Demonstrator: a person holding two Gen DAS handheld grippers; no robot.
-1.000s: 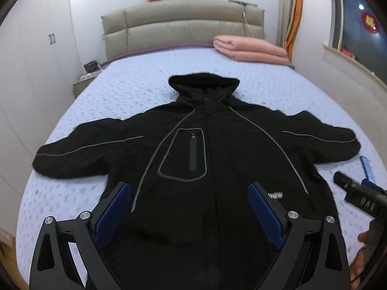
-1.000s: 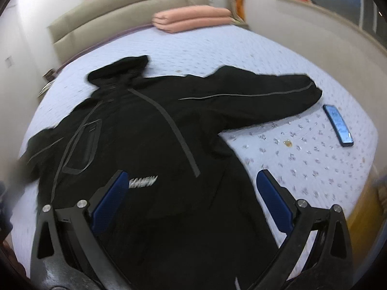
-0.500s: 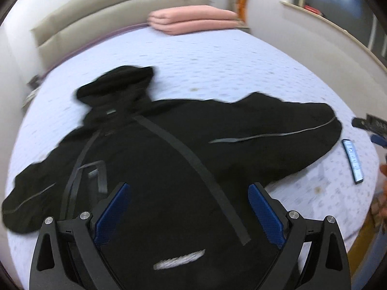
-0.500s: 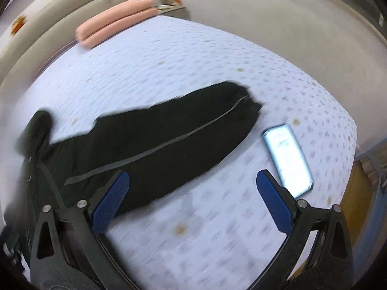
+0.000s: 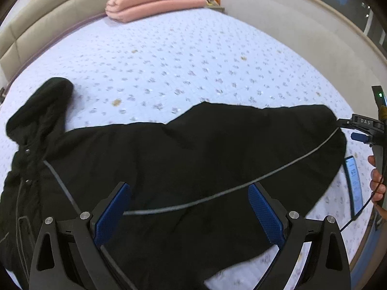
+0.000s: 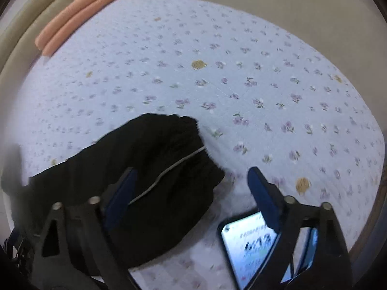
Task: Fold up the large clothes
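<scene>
A black hooded jacket lies spread on the bed, its hood at the left and one sleeve with a grey stripe running out to the right. My left gripper hangs open over the upper part of that sleeve, touching nothing. My right gripper hovers over the sleeve cuff. Its jaws are closing, the cuff's end lies between them, and the pads do not press on it. In the left wrist view the right gripper shows at the sleeve's tip, with a hand behind it.
A lit phone lies on the floral sheet just right of the cuff, near the bed's edge. A folded pink blanket sits by the beige headboard. A wall with a window sill runs along the right.
Both grippers have swung right along the jacket, from its chest to the right sleeve. The right view has dropped onto the cuff and phone, and its jaws stand narrower.
</scene>
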